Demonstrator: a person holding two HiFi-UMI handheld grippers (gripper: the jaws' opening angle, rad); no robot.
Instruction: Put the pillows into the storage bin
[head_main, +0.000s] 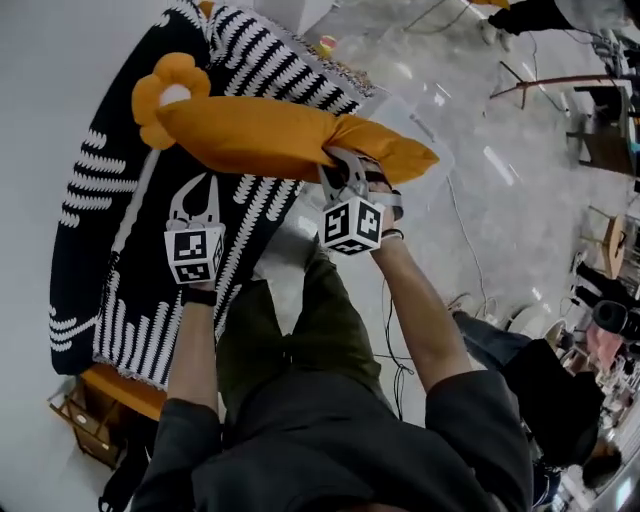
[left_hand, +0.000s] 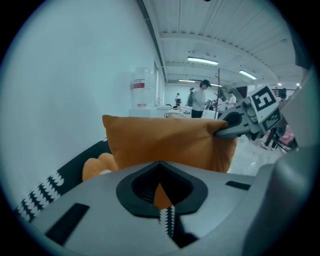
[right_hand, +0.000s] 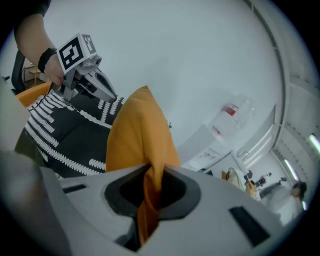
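One orange pillow (head_main: 250, 135), held over a black-and-white patterned throw (head_main: 100, 200); right gripper (head_main: 345, 165) clamped on the pillow's right corner, fabric bunched between its jaws; left gripper (head_main: 203, 185) with jaws together on nothing, just near of the pillow's near edge; flower-shaped cushion (head_main: 165, 85) far left; clear bin (head_main: 425, 95) far right.

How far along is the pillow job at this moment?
Done: nothing visible; no pillow shows through the clear bin beyond. In hand: the right gripper is shut on a corner of the orange pillow, held up over the striped throw. Remaining: binning it, then the flower-shaped cushion lying on the throw; the left gripper is shut, empty.
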